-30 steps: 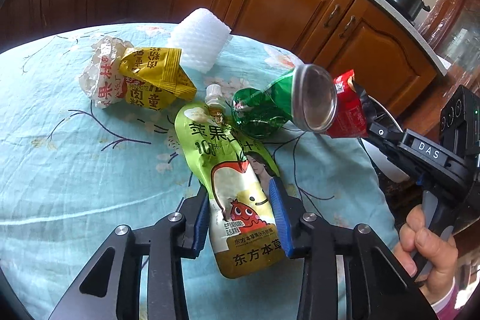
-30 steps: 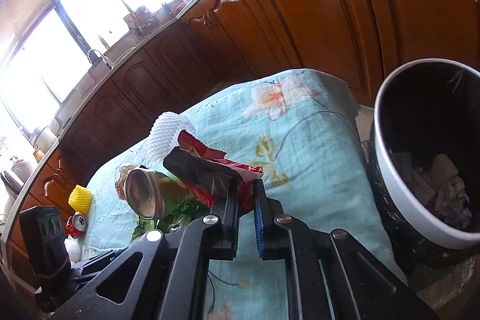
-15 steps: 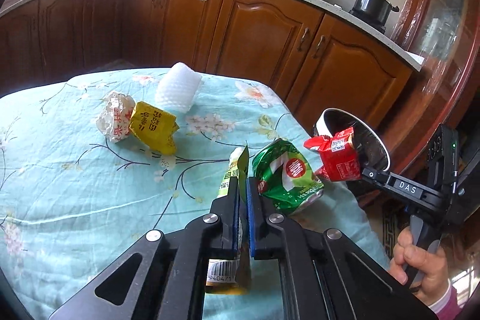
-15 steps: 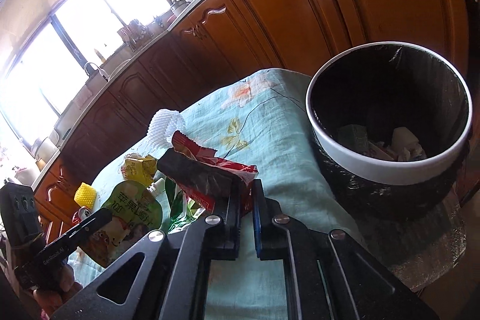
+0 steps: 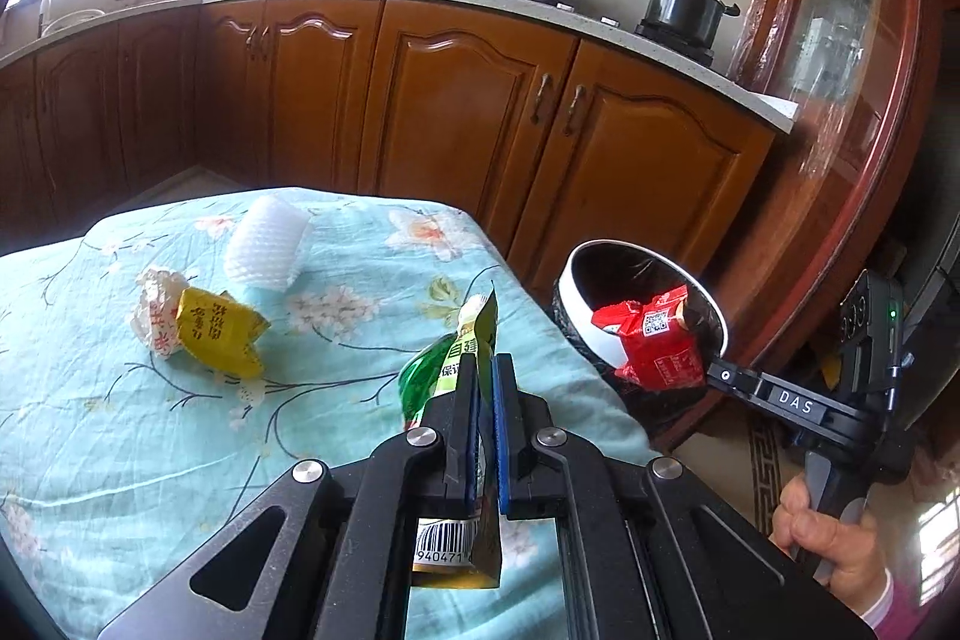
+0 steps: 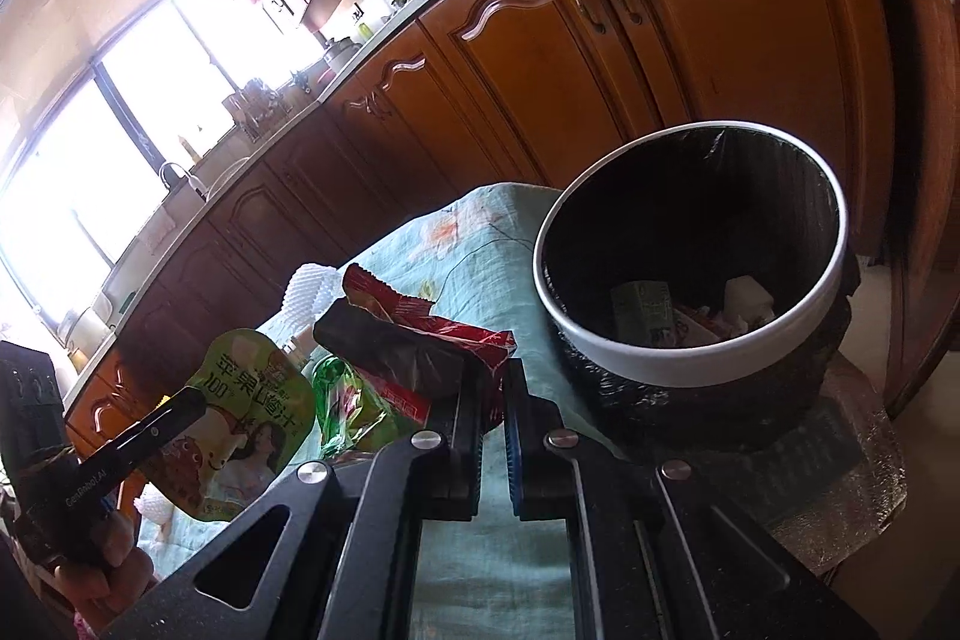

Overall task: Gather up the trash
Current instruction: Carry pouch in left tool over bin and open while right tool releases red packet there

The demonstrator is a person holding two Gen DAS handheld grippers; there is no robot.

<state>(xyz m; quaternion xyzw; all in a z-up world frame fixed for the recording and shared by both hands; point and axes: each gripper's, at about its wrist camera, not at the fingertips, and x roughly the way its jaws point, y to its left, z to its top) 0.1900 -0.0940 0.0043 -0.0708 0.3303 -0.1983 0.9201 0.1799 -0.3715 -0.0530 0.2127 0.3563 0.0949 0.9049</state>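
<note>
The right gripper (image 6: 493, 388), jaws clamped on the red wrapper (image 5: 651, 340), is nearer the bin (image 6: 690, 358), just ahead and right of its jaws; the left gripper (image 5: 485, 382) pinches the juice pouch (image 6: 240, 418), farther back over the counter (image 5: 120, 430)

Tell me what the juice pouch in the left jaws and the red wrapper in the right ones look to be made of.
Juice pouch: looks like glossy laminated plastic film, printed, flat and pinched thin where the left gripper holds it. Red wrapper: thin crinkly plastic film, likely foil-lined; it creases sharply and shines in the right gripper.
</note>
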